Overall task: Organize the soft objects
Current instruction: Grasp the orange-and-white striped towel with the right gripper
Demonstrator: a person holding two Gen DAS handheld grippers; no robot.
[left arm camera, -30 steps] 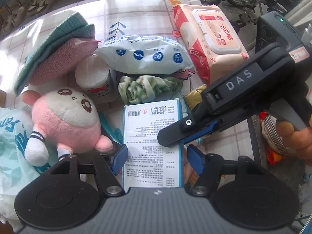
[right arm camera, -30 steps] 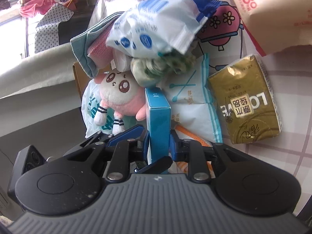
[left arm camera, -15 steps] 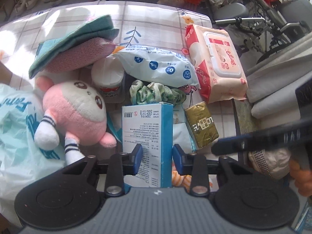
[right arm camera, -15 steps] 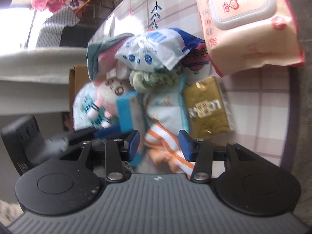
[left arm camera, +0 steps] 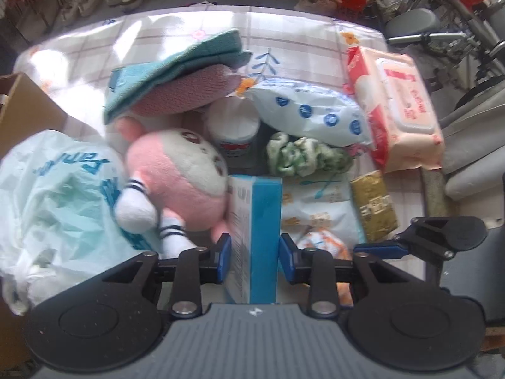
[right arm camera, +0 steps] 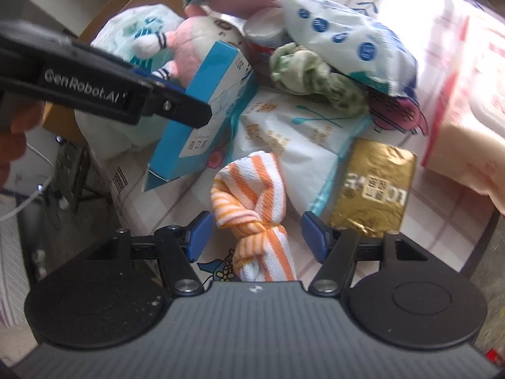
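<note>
— Two grippers are listed; how is each found?
— Left gripper [left arm camera: 254, 260]: pads clamped on the blue box [left arm camera: 258, 230], which is held tilted against the pink plush toy [left arm camera: 176, 183]. Right gripper [right arm camera: 257, 237]: jaws lately widened and now parted, nothing gripped, the knotted orange-striped cloth [right arm camera: 252, 202] lying loose between them.
— And the cloth's place?
— On the checked tablecloth [right arm camera: 442, 221], just beside the gold packet [right arm camera: 375, 189] and touching the white pouch [right arm camera: 300, 135].
</note>
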